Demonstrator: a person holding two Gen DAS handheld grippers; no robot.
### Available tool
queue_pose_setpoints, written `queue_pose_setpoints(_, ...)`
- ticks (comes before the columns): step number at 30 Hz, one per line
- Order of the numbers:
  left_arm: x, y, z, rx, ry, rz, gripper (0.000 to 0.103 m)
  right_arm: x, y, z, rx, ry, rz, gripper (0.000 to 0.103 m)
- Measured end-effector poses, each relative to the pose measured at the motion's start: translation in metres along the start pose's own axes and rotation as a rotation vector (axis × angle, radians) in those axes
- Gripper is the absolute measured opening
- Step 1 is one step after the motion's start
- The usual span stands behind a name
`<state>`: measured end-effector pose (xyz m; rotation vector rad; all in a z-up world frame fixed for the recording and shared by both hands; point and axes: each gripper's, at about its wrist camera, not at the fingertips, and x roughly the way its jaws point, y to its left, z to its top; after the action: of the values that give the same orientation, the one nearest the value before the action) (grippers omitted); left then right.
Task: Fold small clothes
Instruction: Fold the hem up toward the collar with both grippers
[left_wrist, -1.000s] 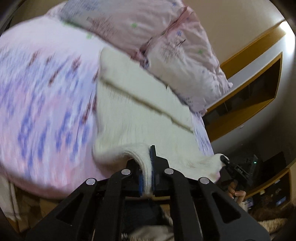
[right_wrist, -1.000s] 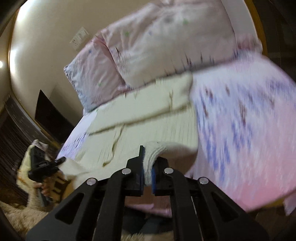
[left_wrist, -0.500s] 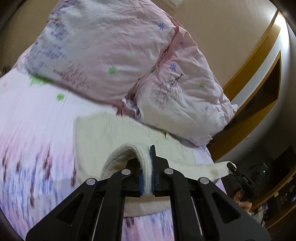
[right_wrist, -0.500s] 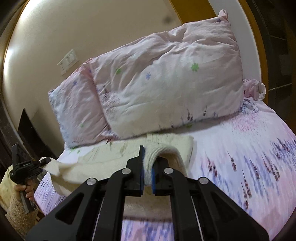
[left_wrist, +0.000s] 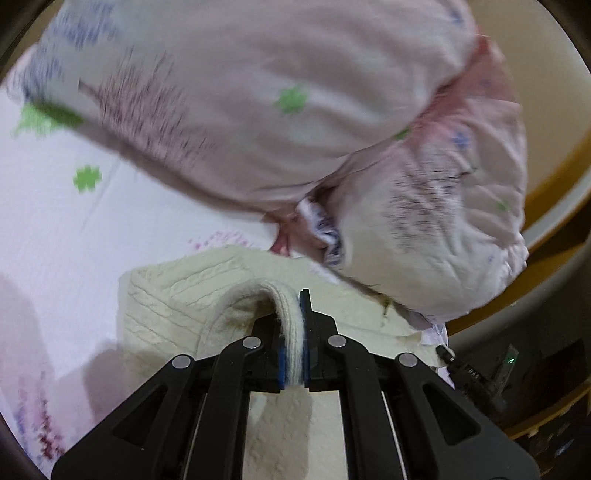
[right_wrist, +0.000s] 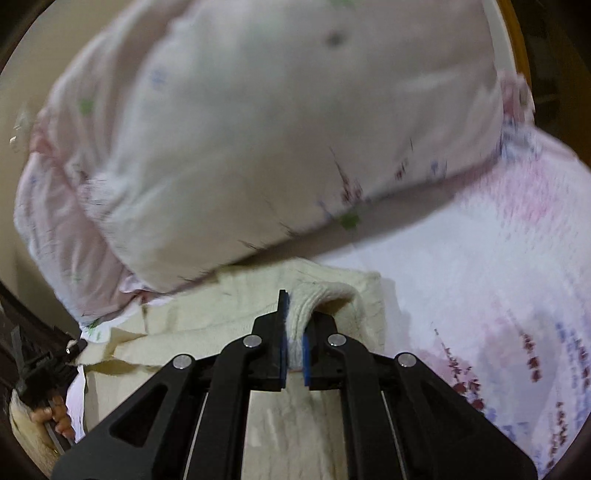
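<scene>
Fingers (left_wrist: 275, 332) of both grippers, left (left_wrist: 293, 343) and right (right_wrist: 294, 341), pinch the cream knit's (left_wrist: 177, 302) hem, carrying it toward the pillows (left_wrist: 258, 110) at 12 o'clock on the bed (left_wrist: 55, 240); the fold looks mid-way, needing lowering and release.

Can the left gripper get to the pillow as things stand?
Probably not yet. The left gripper is shut on the sweater, so it isn't free. The pillow itself sits just beyond the sweater's far edge with nothing between; it would need to let go first.
</scene>
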<state>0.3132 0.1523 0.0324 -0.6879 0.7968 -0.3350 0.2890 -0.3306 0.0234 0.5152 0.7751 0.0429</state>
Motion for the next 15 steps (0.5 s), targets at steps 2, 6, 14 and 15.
queue_pose_setpoints(2,0.010,0.007,0.001,-0.021,0.018,0.003,0.005,0.012,-0.004,0.002,0.024,0.023,-0.009,0.007)
queue_pose_setpoints(6,0.022,0.012,0.003,-0.043,0.051,0.004,0.006,0.023,-0.007,0.006,0.065,0.056,-0.008,0.020)
queue_pose_setpoints(14,-0.002,0.005,0.006,-0.018,-0.004,0.018,0.063,-0.009,-0.016,0.005,0.065,-0.009,-0.008,0.045)
queue_pose_setpoints(15,-0.008,0.004,0.005,-0.003,-0.008,0.022,0.063,-0.013,-0.020,0.003,0.064,-0.008,-0.010,0.045)
